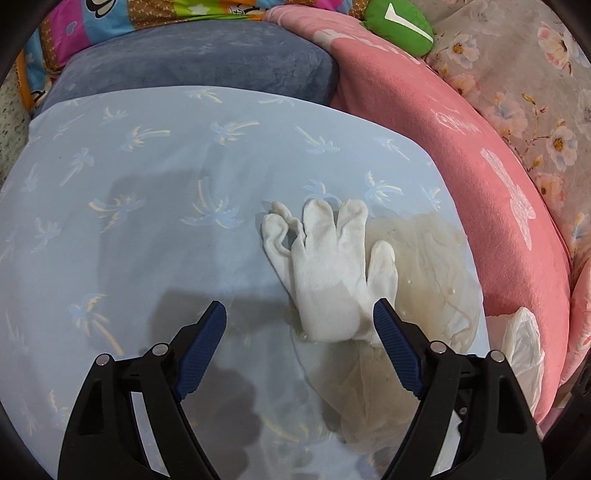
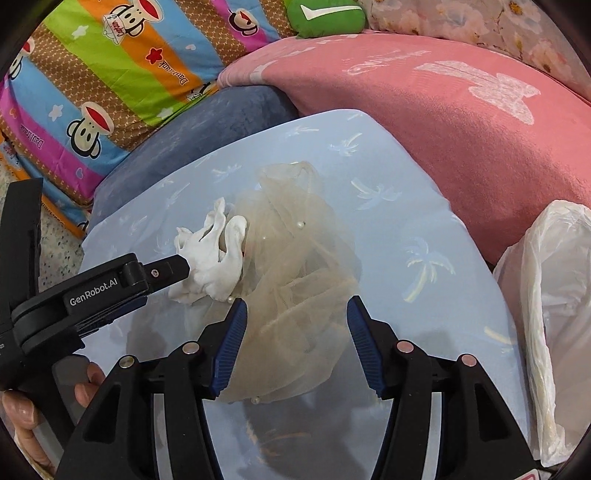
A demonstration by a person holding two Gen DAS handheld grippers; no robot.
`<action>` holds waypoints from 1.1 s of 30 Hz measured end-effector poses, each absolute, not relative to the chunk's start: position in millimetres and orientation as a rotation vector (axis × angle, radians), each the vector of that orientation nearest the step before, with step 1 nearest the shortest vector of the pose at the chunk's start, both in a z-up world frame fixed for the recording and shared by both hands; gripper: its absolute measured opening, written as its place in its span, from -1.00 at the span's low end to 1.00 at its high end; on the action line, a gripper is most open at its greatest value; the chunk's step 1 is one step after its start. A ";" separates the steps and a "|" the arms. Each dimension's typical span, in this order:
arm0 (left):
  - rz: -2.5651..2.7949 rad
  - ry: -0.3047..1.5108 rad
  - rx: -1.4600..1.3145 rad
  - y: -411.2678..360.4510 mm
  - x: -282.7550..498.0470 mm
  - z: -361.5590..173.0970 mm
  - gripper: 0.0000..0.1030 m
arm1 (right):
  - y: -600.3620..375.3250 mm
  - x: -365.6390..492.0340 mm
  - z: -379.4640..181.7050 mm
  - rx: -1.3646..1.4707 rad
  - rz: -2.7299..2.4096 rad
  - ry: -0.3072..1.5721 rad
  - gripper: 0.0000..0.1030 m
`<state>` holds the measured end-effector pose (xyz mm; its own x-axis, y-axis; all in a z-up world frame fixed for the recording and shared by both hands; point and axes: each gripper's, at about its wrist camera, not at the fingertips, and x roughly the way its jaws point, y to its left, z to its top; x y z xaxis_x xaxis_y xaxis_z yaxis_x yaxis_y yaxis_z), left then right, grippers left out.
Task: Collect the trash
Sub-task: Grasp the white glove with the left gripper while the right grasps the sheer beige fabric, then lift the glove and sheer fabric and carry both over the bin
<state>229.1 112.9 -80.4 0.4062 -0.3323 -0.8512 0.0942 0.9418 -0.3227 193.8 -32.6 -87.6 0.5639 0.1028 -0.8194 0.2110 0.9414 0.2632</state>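
Observation:
A white knit glove [image 1: 328,273] lies on a pale blue palm-print pillow [image 1: 147,192], partly over a beige sheer tulle cloth with pearls [image 1: 424,269]. My left gripper [image 1: 300,317] is open, its right finger at the glove's cuff. In the right wrist view the left gripper's tip reaches the glove [image 2: 216,258] from the left. My right gripper [image 2: 297,314] is open just above the tulle [image 2: 295,266], with tulle lying between its fingers. A white plastic bag [image 2: 554,314] stands at the right; it also shows in the left wrist view [image 1: 524,350].
A pink blanket [image 2: 461,129] bounds the pillow on the right and back. A grey-blue cushion [image 1: 199,62] sits behind it. A striped cartoon quilt [image 2: 110,74] and a green plush [image 2: 325,14] lie further back. Speckled floor [image 2: 62,243] shows at left.

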 end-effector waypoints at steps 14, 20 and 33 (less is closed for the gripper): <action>-0.373 1.153 -0.240 101.0 239.5 -87.7 -0.68 | -24.2 204.1 -109.3 0.357 -0.042 1.032 -0.61; -0.395 1.109 -0.224 98.3 228.7 -66.1 -0.73 | -22.5 190.8 -85.4 0.323 -0.035 0.979 -0.85; -0.453 0.909 -0.220 82.9 193.9 23.6 -0.73 | -60.4 139.7 27.4 0.296 -0.086 0.729 -0.86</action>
<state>193.9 82.9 23.6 0.5286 -0.4675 -0.7086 0.2845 0.8840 -0.3710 139.7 -60.4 27.4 0.7443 0.0254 -0.6673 0.1795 0.9549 0.2365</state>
